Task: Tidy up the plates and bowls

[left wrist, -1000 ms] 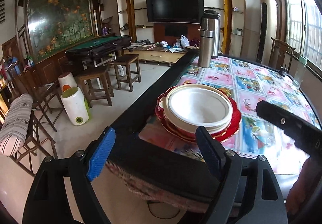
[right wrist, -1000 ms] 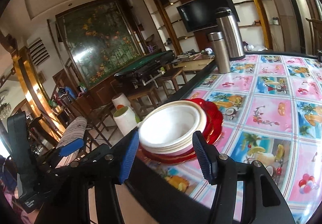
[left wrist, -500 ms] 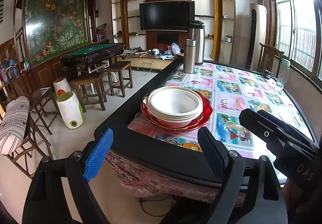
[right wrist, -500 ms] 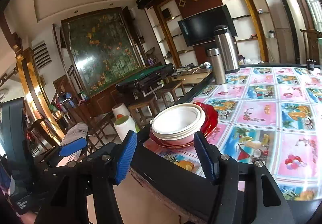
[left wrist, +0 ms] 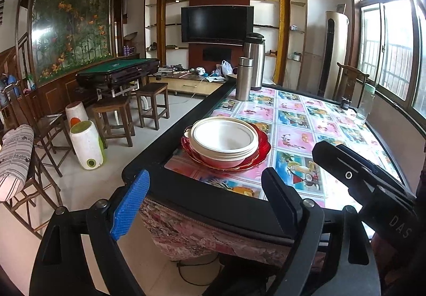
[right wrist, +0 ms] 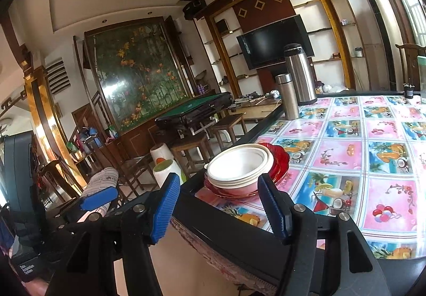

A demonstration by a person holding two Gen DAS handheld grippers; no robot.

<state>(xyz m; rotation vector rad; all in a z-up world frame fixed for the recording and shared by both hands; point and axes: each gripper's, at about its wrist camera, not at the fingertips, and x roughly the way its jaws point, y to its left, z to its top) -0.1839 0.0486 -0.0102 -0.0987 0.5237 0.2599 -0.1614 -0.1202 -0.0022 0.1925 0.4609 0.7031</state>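
A stack of white bowls point(left wrist: 225, 137) point(right wrist: 239, 165) rests in a pink bowl on red scalloped plates point(left wrist: 262, 147) point(right wrist: 279, 157), near the front left corner of the black-rimmed table point(left wrist: 191, 195) point(right wrist: 226, 226). My left gripper point(left wrist: 206, 203) is open and empty, held off the table's near edge and short of the stack. My right gripper point(right wrist: 218, 207) is also open and empty, in front of the same corner, with the stack framed between its blue pads point(right wrist: 165, 208). Its black body point(left wrist: 359, 179) shows at the right of the left wrist view.
Two steel flasks point(left wrist: 243, 78) point(right wrist: 287, 96) stand at the table's far left edge, and a glass jar point(left wrist: 367, 101) at its far right. On the floor to the left are wooden stools point(left wrist: 114, 117), a white bin point(left wrist: 86, 145) and a chair with a striped cushion point(left wrist: 14, 160).
Both grippers have drawn back from the table, so the stack now looks smaller and farther off. Both have stayed open and empty, and the stack has not moved.
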